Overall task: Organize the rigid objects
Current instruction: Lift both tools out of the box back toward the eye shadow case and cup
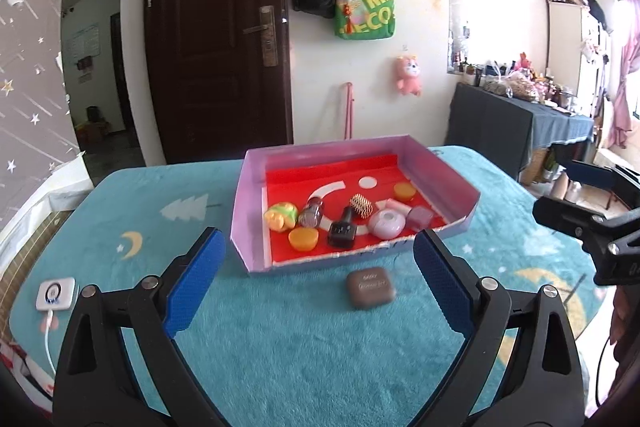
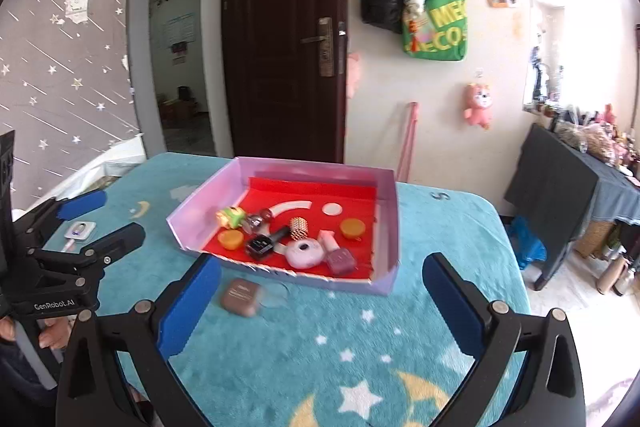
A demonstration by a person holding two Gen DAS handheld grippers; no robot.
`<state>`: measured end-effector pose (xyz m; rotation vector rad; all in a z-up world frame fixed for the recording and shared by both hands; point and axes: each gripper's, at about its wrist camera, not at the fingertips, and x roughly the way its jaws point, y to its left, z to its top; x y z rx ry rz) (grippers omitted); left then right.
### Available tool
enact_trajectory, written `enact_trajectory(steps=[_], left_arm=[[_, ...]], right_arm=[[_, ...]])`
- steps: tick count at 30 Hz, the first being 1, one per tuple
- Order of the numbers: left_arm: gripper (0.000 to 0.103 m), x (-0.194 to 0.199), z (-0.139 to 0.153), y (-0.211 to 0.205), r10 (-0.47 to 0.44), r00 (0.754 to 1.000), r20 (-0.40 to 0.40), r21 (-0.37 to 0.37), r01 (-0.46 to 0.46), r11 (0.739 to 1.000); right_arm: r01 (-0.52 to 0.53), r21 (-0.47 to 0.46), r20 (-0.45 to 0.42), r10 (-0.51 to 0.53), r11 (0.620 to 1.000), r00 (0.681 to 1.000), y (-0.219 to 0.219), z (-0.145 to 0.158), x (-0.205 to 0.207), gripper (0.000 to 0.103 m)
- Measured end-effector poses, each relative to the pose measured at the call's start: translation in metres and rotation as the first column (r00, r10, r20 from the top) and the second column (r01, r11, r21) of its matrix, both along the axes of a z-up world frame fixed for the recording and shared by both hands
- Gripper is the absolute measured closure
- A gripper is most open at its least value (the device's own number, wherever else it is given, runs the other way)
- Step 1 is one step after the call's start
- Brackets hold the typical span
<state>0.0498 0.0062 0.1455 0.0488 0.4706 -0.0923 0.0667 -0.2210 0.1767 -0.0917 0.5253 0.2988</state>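
Observation:
A brown rounded case [image 1: 370,287] lies on the teal blanket just in front of a lilac tray [image 1: 251,183] with a red floor. In the tray sit a black nail-polish bottle [image 1: 342,230], two orange caps, a round lilac case [image 1: 386,223], a gold roller, a purple block and a yellow-green toy [image 1: 281,215]. My left gripper [image 1: 320,263] is open and empty, the brown case lying between and beyond its fingertips. My right gripper [image 2: 322,285] is open and empty, with the brown case [image 2: 240,297] near its left finger and the tray [image 2: 390,195] ahead.
A white device with a cable [image 1: 55,293] lies at the blanket's left edge. The right gripper's black body [image 1: 588,227] shows at the right in the left wrist view. A dark door, hanging bags and a cluttered side table stand behind.

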Motion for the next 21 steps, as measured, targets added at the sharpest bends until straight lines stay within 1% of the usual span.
enact_trajectory(steps=[5,10,13,17,21], left_arm=[[0.007,-0.005,-0.033,-0.009,0.033,0.999,-0.003,0.015,-0.033,0.999],[0.007,-0.005,-0.065,-0.010,0.041,0.998,-0.037,-0.018,-0.042,0.999],[0.007,-0.006,-0.080,-0.010,0.032,0.997,-0.064,-0.034,-0.034,0.999],[0.007,-0.006,-0.093,-0.010,0.035,0.995,-0.091,-0.028,-0.038,0.999],[0.007,-0.004,-0.100,-0.011,0.029,0.994,-0.104,-0.027,-0.032,0.999]], right_arm=[[0.018,0.006,0.008,-0.018,1.000,1.000,-0.001,-0.035,-0.013,0.000],[0.043,-0.029,0.018,-0.043,0.999,0.999,0.002,-0.069,-0.018,0.000],[0.047,-0.001,-0.009,-0.047,0.999,0.999,0.000,-0.088,-0.017,0.000],[0.074,0.022,-0.048,-0.073,0.997,0.996,-0.005,-0.109,-0.012,0.000],[0.096,-0.004,-0.059,-0.096,0.995,0.994,-0.005,-0.123,-0.011,0.000]])
